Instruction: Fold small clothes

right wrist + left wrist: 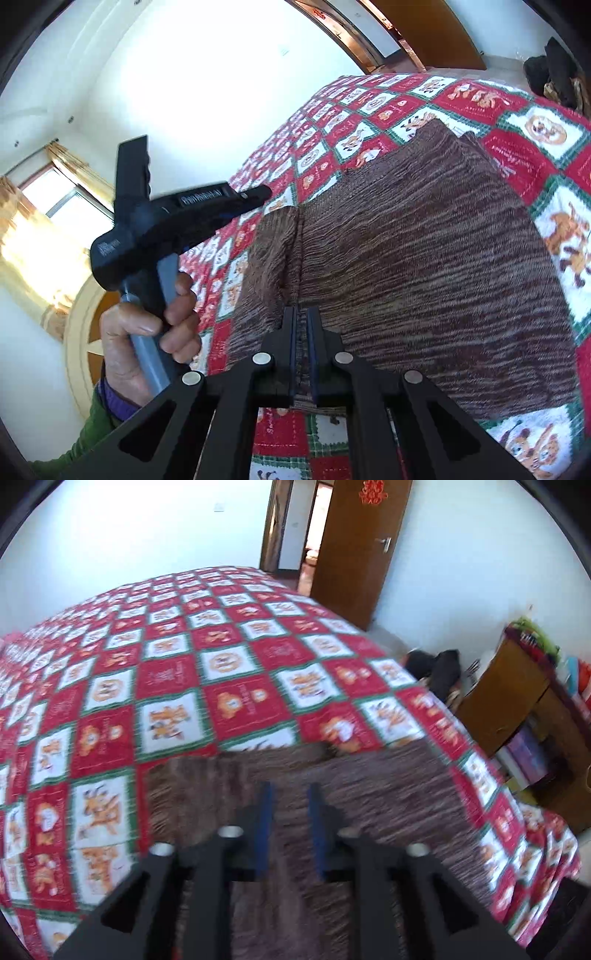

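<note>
Nearest in the right wrist view, the right hand-held gripper [302,325] has its two blue-lined fingers pinched nearly together on the near edge of a brown knit garment [424,258], a thin fold of cloth caught betw. them. The garment is a flat, roughly rectangular piece w/ a streaky, ribbed weave in brown and tan; it lies spread on the bed [546,129], and a vertical crease runs up from the gripper where one flap overlaps the rest. In the left wrist view, blurred by motion, the left hand-held gripper [289,797] hangs just above the same garment [388,786], fingers parted by a clear gap w/ nothing betw. them. The right wrist view shows that gripper from outside, black body w/ a grey grip, raised off the bed in the person's left hand [147,332], a green sleeve at the wrist. The bed cover is a quilted check of red and white squares w/ green borders and orange cartoon figures. Further off, beside the bed, a wooden shelf unit [517,694] holds upright books. Beyond stands an open brown door [354,554] in a white wall, a red paper cut-out [372,491] near its top.
</note>
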Action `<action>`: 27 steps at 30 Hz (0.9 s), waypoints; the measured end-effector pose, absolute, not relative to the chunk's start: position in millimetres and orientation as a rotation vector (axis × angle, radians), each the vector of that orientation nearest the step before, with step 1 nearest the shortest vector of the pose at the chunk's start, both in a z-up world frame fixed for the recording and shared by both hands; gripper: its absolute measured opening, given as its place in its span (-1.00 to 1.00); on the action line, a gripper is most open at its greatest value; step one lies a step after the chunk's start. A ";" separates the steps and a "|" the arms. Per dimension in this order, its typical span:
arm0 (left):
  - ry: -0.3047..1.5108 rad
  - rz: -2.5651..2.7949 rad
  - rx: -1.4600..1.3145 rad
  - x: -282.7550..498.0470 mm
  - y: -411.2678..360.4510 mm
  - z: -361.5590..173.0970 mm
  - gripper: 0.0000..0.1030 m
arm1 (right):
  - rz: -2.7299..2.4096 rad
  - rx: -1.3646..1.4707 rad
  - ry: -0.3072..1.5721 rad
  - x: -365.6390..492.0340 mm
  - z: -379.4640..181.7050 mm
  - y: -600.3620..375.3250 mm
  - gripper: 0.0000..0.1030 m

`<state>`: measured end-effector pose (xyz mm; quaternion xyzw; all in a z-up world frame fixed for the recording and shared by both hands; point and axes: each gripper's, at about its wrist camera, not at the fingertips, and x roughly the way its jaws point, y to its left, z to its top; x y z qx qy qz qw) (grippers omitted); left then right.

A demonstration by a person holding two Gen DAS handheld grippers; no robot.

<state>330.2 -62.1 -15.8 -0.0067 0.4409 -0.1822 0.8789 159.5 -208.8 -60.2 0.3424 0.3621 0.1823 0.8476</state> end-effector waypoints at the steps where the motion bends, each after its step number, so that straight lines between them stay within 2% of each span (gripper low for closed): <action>1: 0.927 -0.389 -0.041 324.9 -53.3 -15.9 -0.17 | 0.397 0.726 0.756 159.4 -58.2 -208.5 -0.89; 3: 0.937 -0.411 -0.139 306.5 -27.5 -16.4 -0.01 | 0.393 0.716 0.749 160.5 -53.8 -213.3 -0.79; 4: 0.934 -0.414 -0.179 295.8 -15.4 -17.2 0.01 | 0.391 0.718 0.747 162.7 -52.5 -215.3 -0.47; 5: 0.916 -0.401 -0.213 279.9 -0.6 -19.1 0.02 | 0.391 0.729 0.745 165.8 -51.2 -217.8 0.08; 7: 0.873 -0.349 -0.211 258.7 16.8 -23.4 0.02 | 0.403 0.751 0.734 178.1 -48.4 -219.8 0.51; 12: 0.870 -0.270 -0.334 257.8 57.1 -48.5 0.02 | 0.454 0.628 0.792 222.3 -40.8 -193.2 0.48; 16: 0.879 -0.232 -0.472 273.4 80.9 -71.4 0.02 | 0.419 0.556 0.847 260.6 -55.7 -160.8 0.48; 22: 0.896 -0.247 -0.531 282.9 78.0 -93.1 0.02 | 0.355 0.487 0.908 288.9 -84.6 -123.0 0.47; 23: 0.892 -0.249 -0.533 282.7 77.5 -94.9 0.02 | 0.352 0.438 0.889 286.9 -81.6 -115.3 0.38; 24: 0.885 -0.250 -0.532 282.1 76.9 -95.1 0.02 | 0.362 0.414 0.883 286.0 -80.0 -110.1 0.19; 25: 0.878 -0.252 -0.527 281.8 76.5 -94.8 0.02 | 0.377 0.385 0.897 287.1 -80.6 -103.0 -0.35; 26: 0.876 -0.254 -0.521 281.5 75.5 -94.2 0.02 | 0.380 0.368 0.910 289.7 -82.8 -99.5 -0.56; 27: 0.876 -0.257 -0.516 281.8 74.2 -93.8 0.02 | 0.381 0.358 0.912 290.3 -84.3 -97.2 -0.56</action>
